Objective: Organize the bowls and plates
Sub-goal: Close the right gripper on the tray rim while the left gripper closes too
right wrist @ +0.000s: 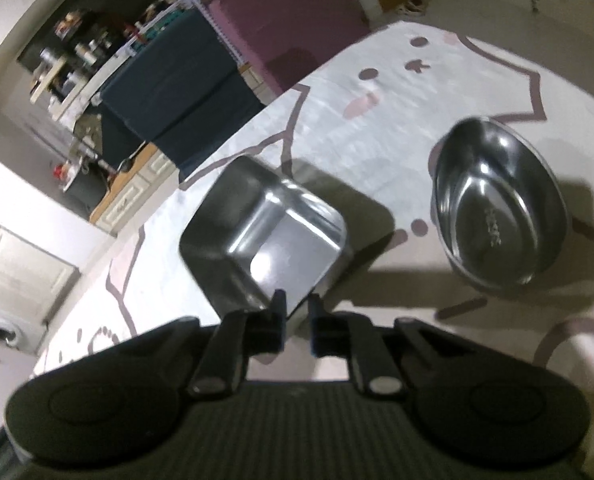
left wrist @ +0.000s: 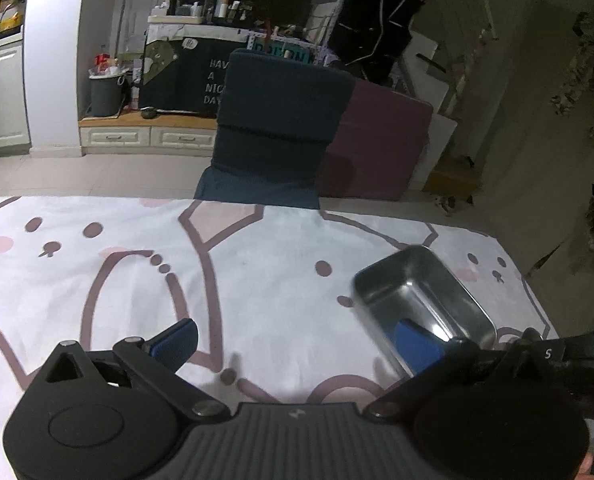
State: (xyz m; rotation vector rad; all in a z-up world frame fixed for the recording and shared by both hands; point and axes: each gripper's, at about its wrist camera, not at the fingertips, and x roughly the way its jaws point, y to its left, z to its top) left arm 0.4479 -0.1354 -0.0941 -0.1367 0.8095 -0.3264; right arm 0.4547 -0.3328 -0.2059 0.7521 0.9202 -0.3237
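A rectangular steel tray (left wrist: 421, 292) (right wrist: 265, 236) lies on the patterned tablecloth (left wrist: 257, 272). My left gripper (left wrist: 297, 342) is open wide. Its right blue pad (left wrist: 417, 346) is inside the tray's near end and its left pad (left wrist: 177, 340) is over the cloth. The tray's long left wall runs between them, untouched. My right gripper (right wrist: 297, 312) is shut on the tray's near rim, one finger inside and one outside. Its black body (left wrist: 545, 356) shows at the tray's near right end. A round steel bowl (right wrist: 497, 208) sits to the right of the tray, apart from it.
A dark blue chair (left wrist: 273, 128) stands against the table's far edge, with a maroon block (left wrist: 377, 140) behind it. The table's right edge (left wrist: 537, 296) runs close to the tray. Cabinets and cluttered shelves (left wrist: 185, 4) are far back.
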